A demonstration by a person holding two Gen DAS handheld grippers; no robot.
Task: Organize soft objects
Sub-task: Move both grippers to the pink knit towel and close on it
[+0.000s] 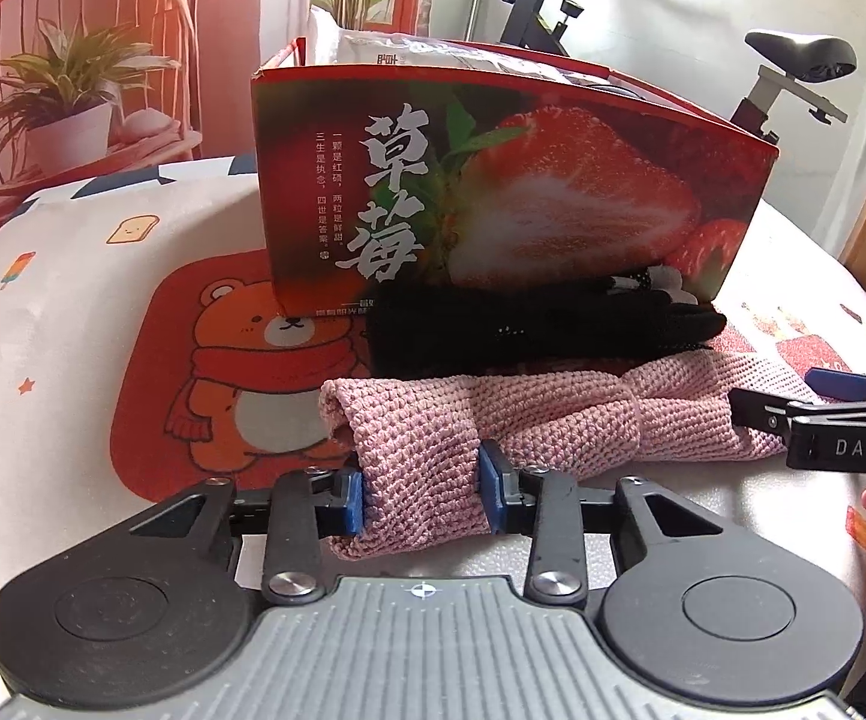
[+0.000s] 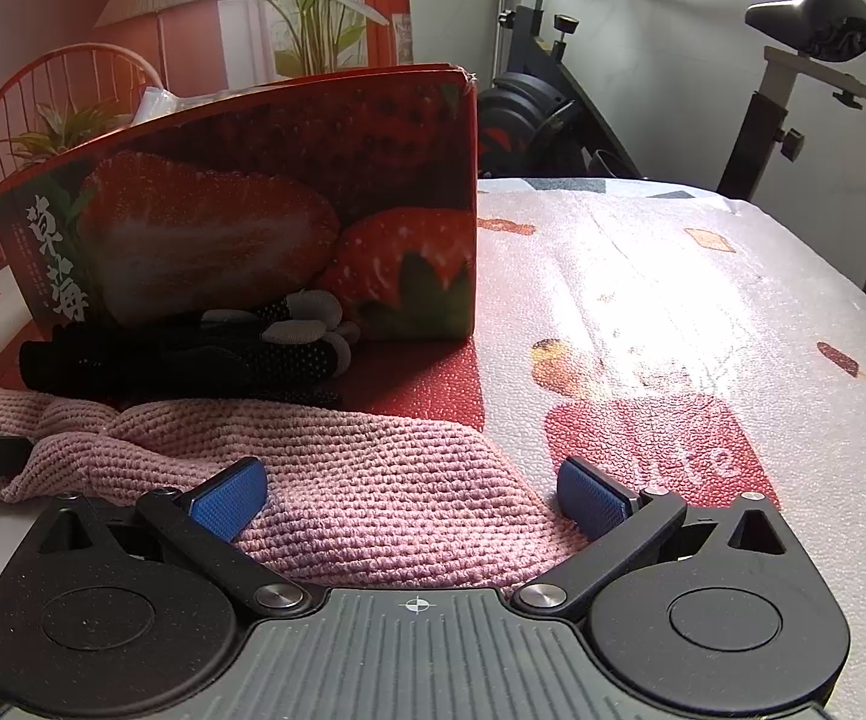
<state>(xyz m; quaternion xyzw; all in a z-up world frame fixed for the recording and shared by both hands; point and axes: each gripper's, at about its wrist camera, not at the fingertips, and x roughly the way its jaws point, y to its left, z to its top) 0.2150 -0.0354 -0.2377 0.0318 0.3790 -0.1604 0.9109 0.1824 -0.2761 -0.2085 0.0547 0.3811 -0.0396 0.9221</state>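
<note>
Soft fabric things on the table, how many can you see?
2. A pink knitted cloth lies nearest, pinched at one end by the left gripper. Black gloves lie bunched behind it, against the strawberry box; more may be hidden inside the box.

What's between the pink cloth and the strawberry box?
Black gloves lie between the pink cloth and the strawberry box, shown in both views.

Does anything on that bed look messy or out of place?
Mostly the soft things: a pink knitted cloth lies bunched and twisted before the strawberry box, black gloves heaped against it. The box's top corner looks slightly frayed. Nothing is spilled.
</note>
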